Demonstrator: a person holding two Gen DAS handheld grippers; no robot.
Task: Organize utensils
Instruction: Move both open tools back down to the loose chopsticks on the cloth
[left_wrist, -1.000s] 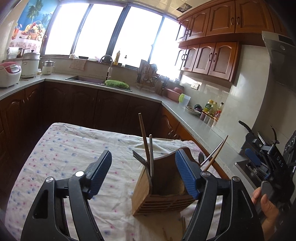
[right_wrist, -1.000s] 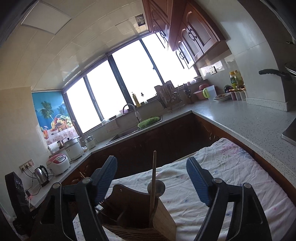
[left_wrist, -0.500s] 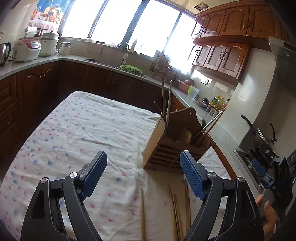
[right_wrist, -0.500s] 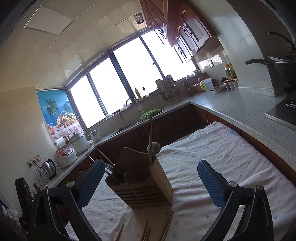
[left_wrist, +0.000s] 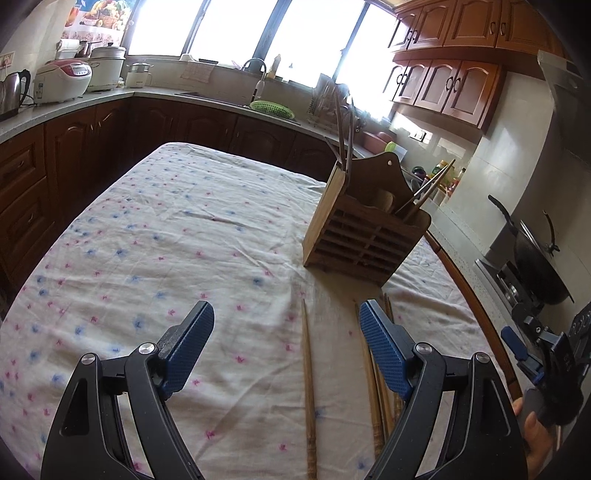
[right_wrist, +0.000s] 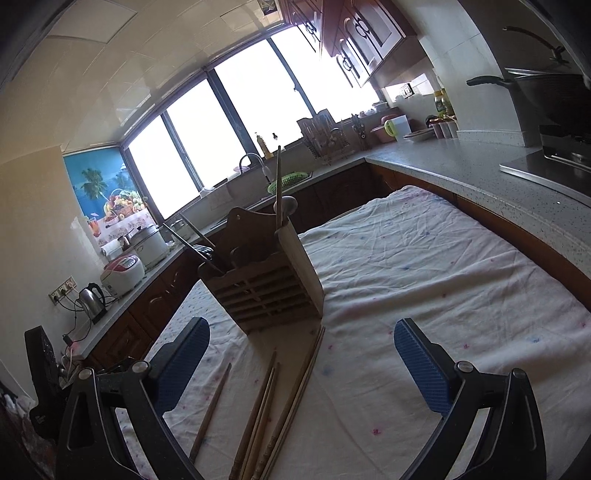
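Sunlit kitchen windows and dark wood cabinets ring a tabletop covered by a white cloth with small pink and blue flowers. On it stands a slatted wooden utensil holder, upright, toward the far right of the cloth in the left wrist view. Chopsticks and a fork lean out of its left compartment, more chopsticks slant out of its right end, and a rounded wooden spoon head shows in the middle.

Loose wooden chopsticks lie flat on the cloth just in front of the holder. One single chopstick lies apart to the left; a bundle lies beside it, its far tips nearly reaching the holder's base.

Left hand-held gripper hovers over the cloth with its blue pads spread wide, holding nothing, the single chopstick between them. Right hand-held gripper is likewise wide open and empty, above the bundle.
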